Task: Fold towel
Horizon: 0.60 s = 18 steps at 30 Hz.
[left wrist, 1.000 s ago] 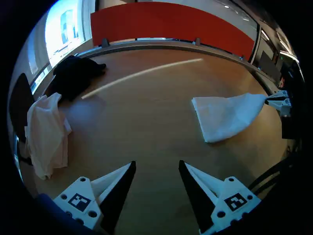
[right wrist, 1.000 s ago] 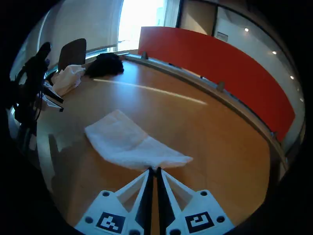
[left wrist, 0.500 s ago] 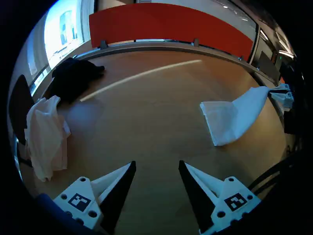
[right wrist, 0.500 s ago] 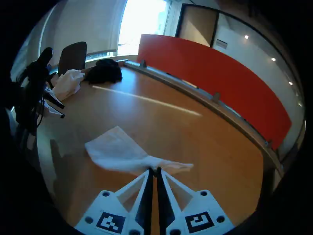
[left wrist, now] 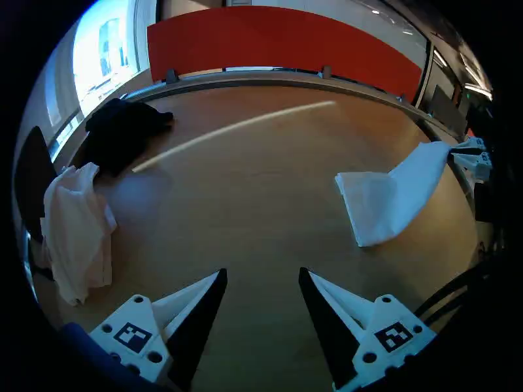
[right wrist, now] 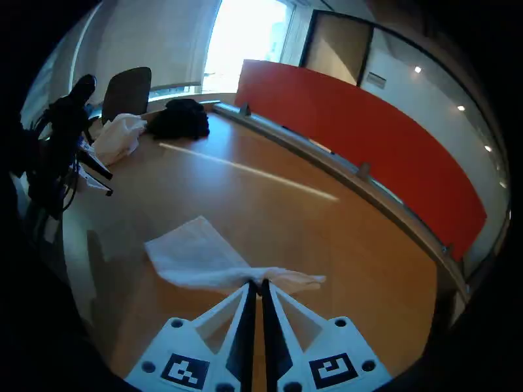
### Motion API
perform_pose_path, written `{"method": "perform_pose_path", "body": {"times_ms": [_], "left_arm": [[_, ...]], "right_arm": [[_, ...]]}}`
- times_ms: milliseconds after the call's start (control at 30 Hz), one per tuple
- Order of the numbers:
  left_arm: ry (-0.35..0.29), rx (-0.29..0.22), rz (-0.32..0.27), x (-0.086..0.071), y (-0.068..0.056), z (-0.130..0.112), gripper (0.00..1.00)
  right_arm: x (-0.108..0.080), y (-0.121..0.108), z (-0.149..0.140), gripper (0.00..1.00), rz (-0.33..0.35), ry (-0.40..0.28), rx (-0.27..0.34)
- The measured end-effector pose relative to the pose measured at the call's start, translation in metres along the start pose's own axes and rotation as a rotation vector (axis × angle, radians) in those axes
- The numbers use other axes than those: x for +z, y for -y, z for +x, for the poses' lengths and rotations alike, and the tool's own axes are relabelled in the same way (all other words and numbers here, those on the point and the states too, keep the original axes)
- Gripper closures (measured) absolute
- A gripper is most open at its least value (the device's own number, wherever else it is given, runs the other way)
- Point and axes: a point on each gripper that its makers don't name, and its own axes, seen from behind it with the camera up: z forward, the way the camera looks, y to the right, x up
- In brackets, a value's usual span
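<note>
"Tongs on the right (right wrist: pixel 257 283): what do they hold?"

"From my seat, both fingers are pressed together on one corner of the white towel (right wrist: pixel 189 255), and that corner is lifted off the bench (right wrist: pixel 314 222). The rest of the towel lies flat on the wood, on the near side of the red panel (right wrist: pixel 366 124) and well apart from it."

"And the left tongs (left wrist: pixel 261 270)?"

"Spread wide with nothing between them, hovering above bare wood. In the left gripper view I see the towel farther off, one end drawn up toward the right tongs."

"Anything else on the bench?"

"A dark bundle (left wrist: pixel 121 127) lies near the window end of the red panel. A heap of white cloth (left wrist: pixel 75 222) sits farther from the panel, at the bench edge beside a chair (right wrist: pixel 127 91)."
</note>
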Motion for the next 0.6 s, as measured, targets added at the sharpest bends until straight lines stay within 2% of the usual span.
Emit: {"method": "perform_pose_path", "body": {"times_ms": [600], "left_arm": [[0.000,0.002,-0.002,0.0010,-0.0017,0.0003,0.19]], "right_arm": [[-0.0039,-0.0038,0.0072,0.94,-0.009,-0.009,-0.012]]}}
